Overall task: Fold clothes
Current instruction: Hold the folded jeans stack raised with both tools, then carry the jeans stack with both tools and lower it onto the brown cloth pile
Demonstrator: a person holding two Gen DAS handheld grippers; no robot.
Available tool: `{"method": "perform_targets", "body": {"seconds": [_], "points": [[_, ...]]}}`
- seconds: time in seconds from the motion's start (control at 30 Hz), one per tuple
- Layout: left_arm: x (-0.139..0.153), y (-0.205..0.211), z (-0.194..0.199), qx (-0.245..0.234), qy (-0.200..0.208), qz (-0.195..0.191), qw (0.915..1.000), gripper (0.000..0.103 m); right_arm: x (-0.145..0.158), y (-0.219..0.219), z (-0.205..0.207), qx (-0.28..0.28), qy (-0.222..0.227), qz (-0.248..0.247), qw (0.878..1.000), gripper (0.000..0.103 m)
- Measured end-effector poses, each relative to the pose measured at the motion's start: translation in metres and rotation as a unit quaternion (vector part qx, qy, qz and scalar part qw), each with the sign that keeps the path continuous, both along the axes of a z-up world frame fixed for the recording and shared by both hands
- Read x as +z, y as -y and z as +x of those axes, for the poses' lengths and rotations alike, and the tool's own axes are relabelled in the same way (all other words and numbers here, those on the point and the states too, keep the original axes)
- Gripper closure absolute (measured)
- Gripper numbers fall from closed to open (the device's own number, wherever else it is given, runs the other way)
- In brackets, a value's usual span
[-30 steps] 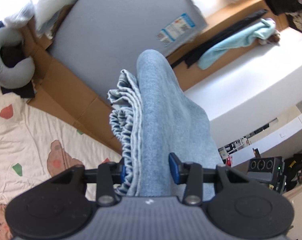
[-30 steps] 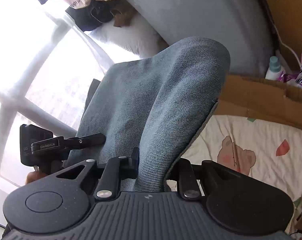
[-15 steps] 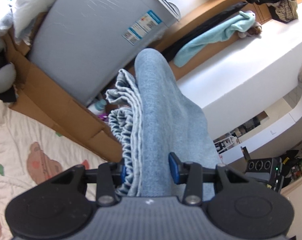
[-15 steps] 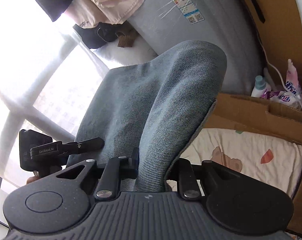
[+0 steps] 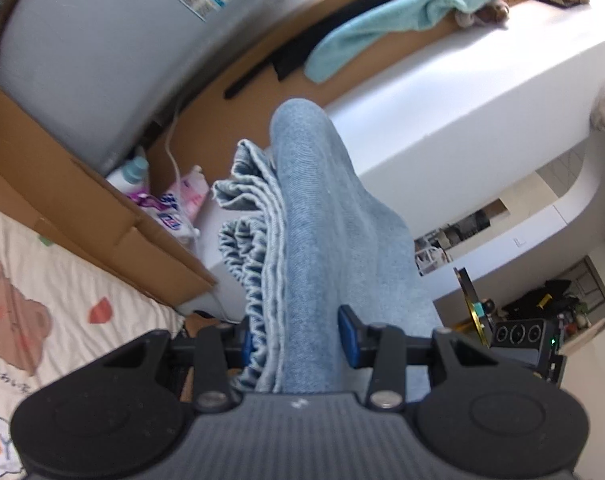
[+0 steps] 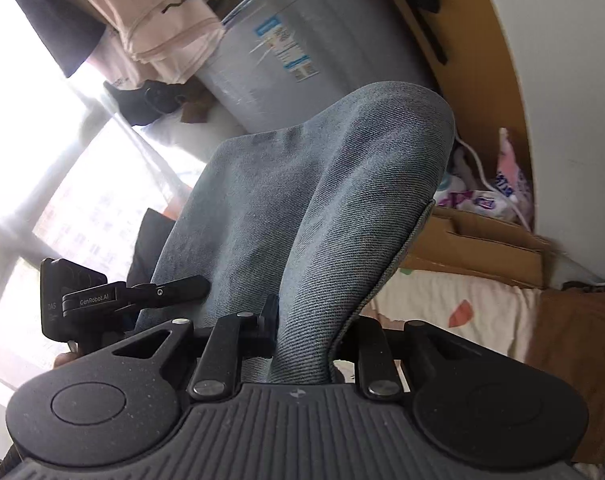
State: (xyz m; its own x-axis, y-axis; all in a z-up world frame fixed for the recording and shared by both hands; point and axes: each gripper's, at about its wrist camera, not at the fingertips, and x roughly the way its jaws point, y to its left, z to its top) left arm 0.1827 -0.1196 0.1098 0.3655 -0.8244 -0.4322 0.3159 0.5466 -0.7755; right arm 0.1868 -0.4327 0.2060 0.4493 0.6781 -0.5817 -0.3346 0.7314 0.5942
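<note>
A light blue denim garment (image 5: 322,232) is bunched into a thick fold with a gathered, ruffled edge on its left, and my left gripper (image 5: 298,340) is shut on it between its blue pads. In the right wrist view the same denim garment (image 6: 322,208) drapes up and over in a broad fold, clamped by my right gripper (image 6: 306,332). The left gripper (image 6: 114,300) shows at the left edge there, holding the other end of the cloth. The fabric hangs in the air between both grippers.
A bear-print bed sheet (image 5: 42,300) lies below left, edged by brown cardboard (image 5: 74,208). A grey appliance (image 5: 102,48) stands behind, with bottles and packets (image 5: 170,204) beside it. A teal towel (image 5: 390,24) lies on a wooden ledge. Hanging clothes (image 6: 162,20) and a bright window (image 6: 30,140) sit on the left.
Both grippers have swung sideways with the denim still clamped; the background has slid left in the left view, the sheet shrinking from sight and the bottles and white wall coming in.
</note>
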Motion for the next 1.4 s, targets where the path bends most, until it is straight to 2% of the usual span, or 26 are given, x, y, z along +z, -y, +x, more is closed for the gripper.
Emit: {"method": "perform_targets", "body": {"seconds": [0.43, 0.63, 0.83, 1.23, 1.4], "points": [[-0.055, 0.085, -0.002, -0.054, 0.015, -0.041, 0.9976, 0.061, -0.042, 0.095, -0.015, -0.047, 0.016, -0.020, 0.999, 0.083], [-0.080, 0.117, -0.004, -0.066, 0.001, -0.036, 0.9972, 0.060, -0.071, 0.126, -0.023, -0.062, 0.011, -0.036, 0.997, 0.083], [-0.112, 0.146, 0.002, -0.099, 0.001, -0.034, 0.9944, 0.061, -0.105, 0.158, -0.027, -0.083, 0.006, -0.037, 0.996, 0.083], [-0.218, 0.210, 0.015, -0.138, -0.013, -0.031, 0.9898, 0.061, -0.210, 0.215, -0.010, -0.142, -0.013, -0.060, 0.988, 0.083], [-0.265, 0.232, 0.021, -0.146, -0.025, -0.033, 0.9885, 0.061, -0.254, 0.230, 0.002, -0.151, -0.020, -0.085, 0.985, 0.083]]}}
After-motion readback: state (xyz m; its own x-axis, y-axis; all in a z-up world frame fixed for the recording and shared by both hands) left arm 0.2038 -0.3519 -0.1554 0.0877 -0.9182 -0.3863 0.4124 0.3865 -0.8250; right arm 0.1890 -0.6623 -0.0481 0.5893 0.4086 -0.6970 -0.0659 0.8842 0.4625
